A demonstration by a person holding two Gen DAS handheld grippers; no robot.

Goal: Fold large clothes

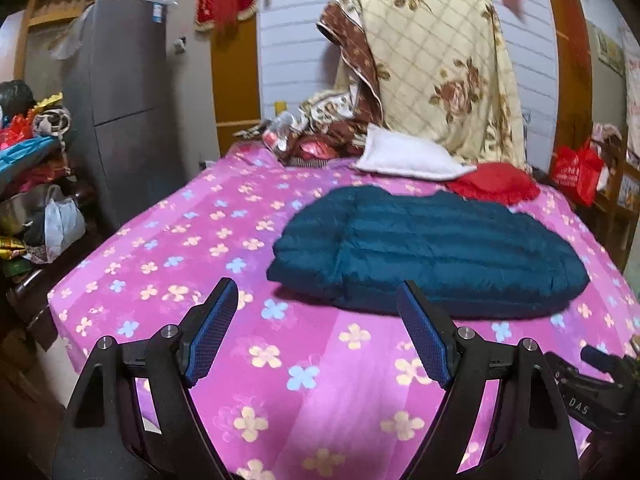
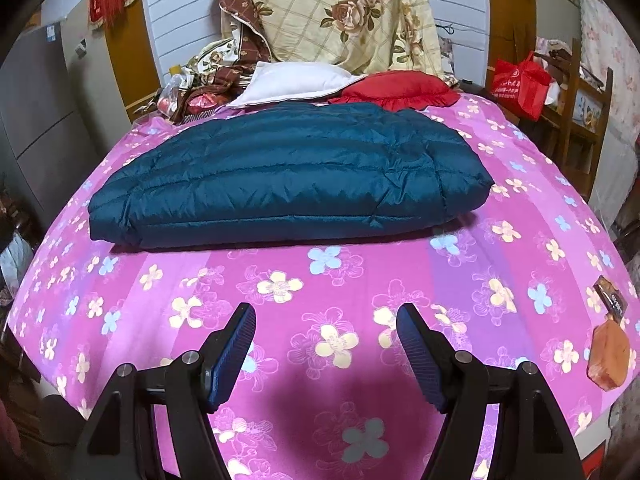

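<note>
A dark teal quilted down jacket (image 1: 432, 248) lies folded flat on the pink flowered bed sheet (image 1: 224, 240); it also shows in the right wrist view (image 2: 288, 176). My left gripper (image 1: 316, 296) is open and empty, hovering above the sheet just short of the jacket's near left edge. My right gripper (image 2: 326, 316) is open and empty, above the sheet (image 2: 320, 280) in front of the jacket's near long edge. Neither touches the jacket.
A white pillow (image 2: 288, 80), a red cushion (image 2: 396, 86) and a floral blanket pile (image 2: 336, 16) sit at the head of the bed. A grey fridge (image 1: 116, 92) and cluttered shelves (image 1: 28, 184) stand left. An orange packet (image 2: 608, 356) lies at the bed's right edge.
</note>
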